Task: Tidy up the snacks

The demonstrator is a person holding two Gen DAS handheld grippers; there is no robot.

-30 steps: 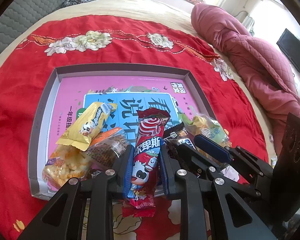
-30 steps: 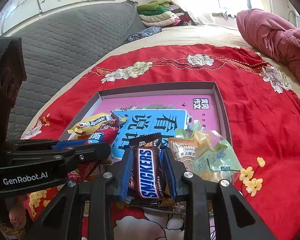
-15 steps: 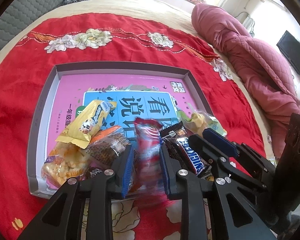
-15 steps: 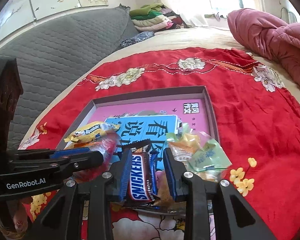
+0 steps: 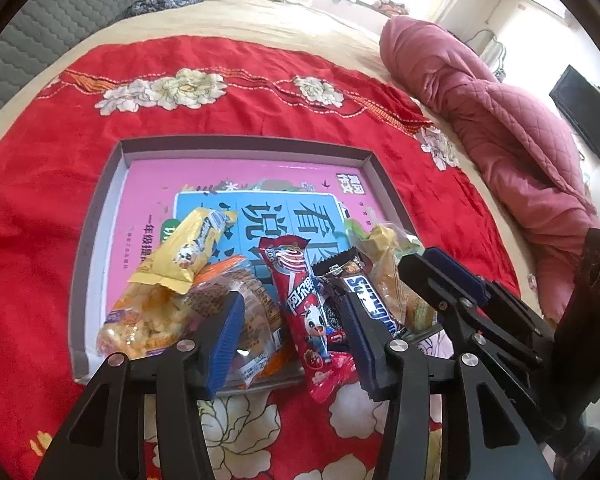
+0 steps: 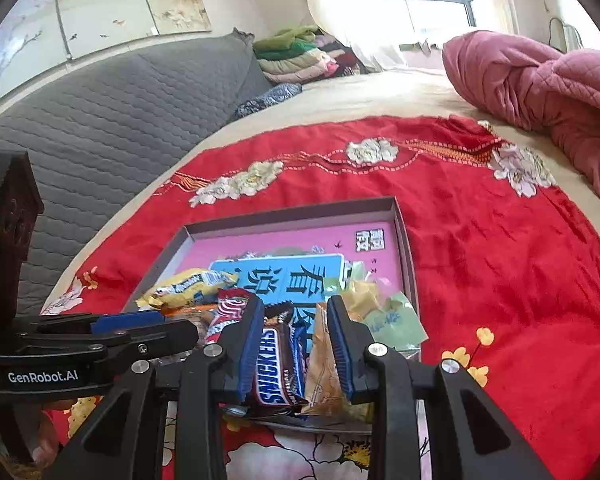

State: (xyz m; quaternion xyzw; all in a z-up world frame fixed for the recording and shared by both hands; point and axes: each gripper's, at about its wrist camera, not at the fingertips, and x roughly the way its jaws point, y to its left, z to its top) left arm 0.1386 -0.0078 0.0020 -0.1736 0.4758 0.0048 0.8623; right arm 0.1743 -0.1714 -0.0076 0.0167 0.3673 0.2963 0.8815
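Your left gripper (image 5: 296, 340) has just been opening; the red snack packet (image 5: 300, 300) lies loose between its jaws, long axis running up-frame, at the tray's (image 5: 240, 145) near edge. Your right gripper (image 6: 296, 354) straddles the Snickers bar (image 6: 276, 364), apparently unclamped.

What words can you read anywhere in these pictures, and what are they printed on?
"SNICKERS": chocolate bar between the right claw's fingers.
"GenRobot.AI": side of the left claw.
"看说": blue panel of the pink book in the tray.
Yellow packet, red packet: too blurred to read.
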